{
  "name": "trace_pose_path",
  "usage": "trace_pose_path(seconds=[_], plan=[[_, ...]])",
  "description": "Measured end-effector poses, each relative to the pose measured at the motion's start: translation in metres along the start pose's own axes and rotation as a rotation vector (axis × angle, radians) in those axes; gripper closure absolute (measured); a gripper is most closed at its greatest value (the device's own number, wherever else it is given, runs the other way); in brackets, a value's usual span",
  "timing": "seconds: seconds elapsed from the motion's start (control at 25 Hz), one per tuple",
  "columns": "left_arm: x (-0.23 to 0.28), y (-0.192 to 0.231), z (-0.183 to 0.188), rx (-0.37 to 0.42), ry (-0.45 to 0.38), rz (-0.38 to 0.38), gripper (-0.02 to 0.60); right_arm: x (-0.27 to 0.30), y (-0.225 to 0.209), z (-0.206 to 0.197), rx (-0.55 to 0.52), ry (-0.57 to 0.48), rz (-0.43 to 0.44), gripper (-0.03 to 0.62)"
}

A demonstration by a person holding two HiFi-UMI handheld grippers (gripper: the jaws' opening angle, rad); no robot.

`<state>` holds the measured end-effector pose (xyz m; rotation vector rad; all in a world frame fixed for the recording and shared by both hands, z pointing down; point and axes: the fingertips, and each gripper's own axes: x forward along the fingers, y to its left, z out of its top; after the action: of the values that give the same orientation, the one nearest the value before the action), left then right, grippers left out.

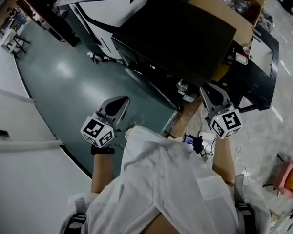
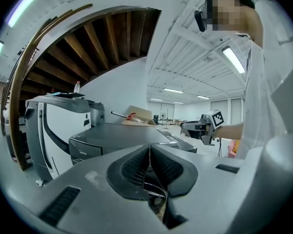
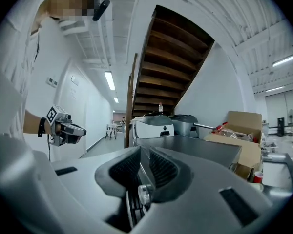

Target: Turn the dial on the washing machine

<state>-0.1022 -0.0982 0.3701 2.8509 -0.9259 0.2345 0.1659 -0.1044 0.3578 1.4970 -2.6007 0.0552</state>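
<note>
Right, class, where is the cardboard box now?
In the head view, the cardboard box sits upper right, against the dark washing machine, beyond the right gripper.

Can't make out the dial anywhere tbh. The head view only gets the washing machine from above, as a dark slab at upper centre with its front face out of sight. In the left gripper view, the left gripper covers the bottom of the front panel. The cardboard box is clipped by the top edge. The figures at upper left are too tiny to tell.
</note>
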Motion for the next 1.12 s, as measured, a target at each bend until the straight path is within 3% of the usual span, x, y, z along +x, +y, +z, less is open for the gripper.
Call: trace_pose_path(seconds=[0.56, 1.12], plan=[[0.021, 0.023, -0.025, -0.071, -0.007, -0.018, 0.565, 0.060, 0.035, -0.061, -0.038, 0.198, 0.098, 0.463], [0.021, 0.021, -0.041, -0.102, 0.005, -0.027, 0.565, 0.104, 0.038, -0.139, -0.301, 0.494, 0.043, 0.424]])
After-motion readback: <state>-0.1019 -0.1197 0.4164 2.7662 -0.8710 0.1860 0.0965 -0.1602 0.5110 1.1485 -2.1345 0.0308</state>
